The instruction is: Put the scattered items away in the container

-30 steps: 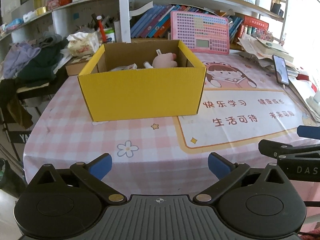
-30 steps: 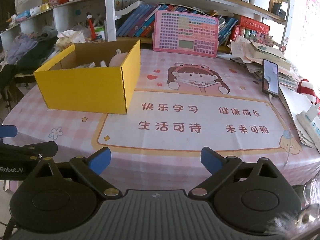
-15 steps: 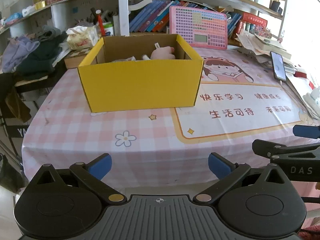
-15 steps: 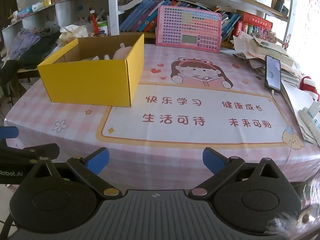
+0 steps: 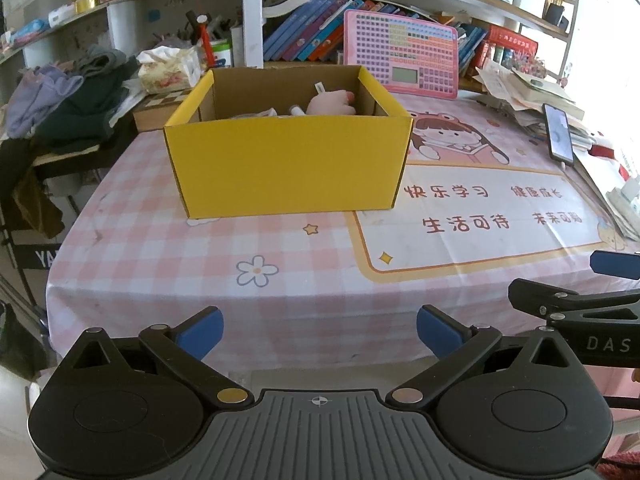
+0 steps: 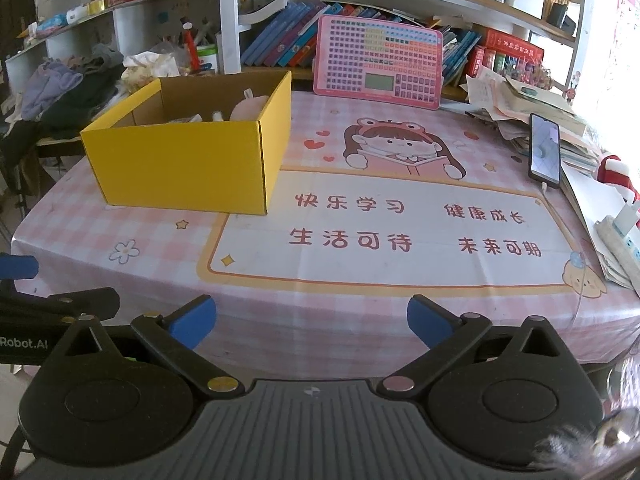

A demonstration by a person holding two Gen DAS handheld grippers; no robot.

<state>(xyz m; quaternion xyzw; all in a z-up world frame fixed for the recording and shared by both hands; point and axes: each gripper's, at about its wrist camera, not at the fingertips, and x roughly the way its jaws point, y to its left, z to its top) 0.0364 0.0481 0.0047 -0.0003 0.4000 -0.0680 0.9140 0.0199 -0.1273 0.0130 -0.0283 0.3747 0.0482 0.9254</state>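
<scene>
Left wrist view. Left claw [image 5: 320,330]: one, blue-padded, spread wide, nothing between the pads, hanging off the near edge of the bench [image 5: 168,272], which wears a pink checked cloth. Compared with a second ago the yellow corrugated cardboard box [image 5: 288,168] sits smaller and farther off in the picture, and the bench edge now shows in front of the pads: the view has drawn back from the work. Yellow box: one, upright, open-topped, on the left half of the bench. Contents visible over the rim: one pink soft rounded toy [image 5: 330,104], one small white tube-like piece [image 5: 295,110], one pale flat item [image 5: 260,113]; anything lower is hidden by the wall. Loose task items on the open cloth: none seen. Judged: tidying looks finished or nearly so.

Right wrist view. Right claw [image 6: 312,322]: one, blue-padded; its jaws have just been opening and now stand at their widest, with nothing between them. It too hangs beyond the bench edge, well apart from the box. Pink keypad learning board [image 6: 378,62]: one, propped against the bookshelf. Black smartphone [image 6: 544,150]: one, lying on the paper pile at right. Printed panel on the cloth: bare of objects.
</scene>
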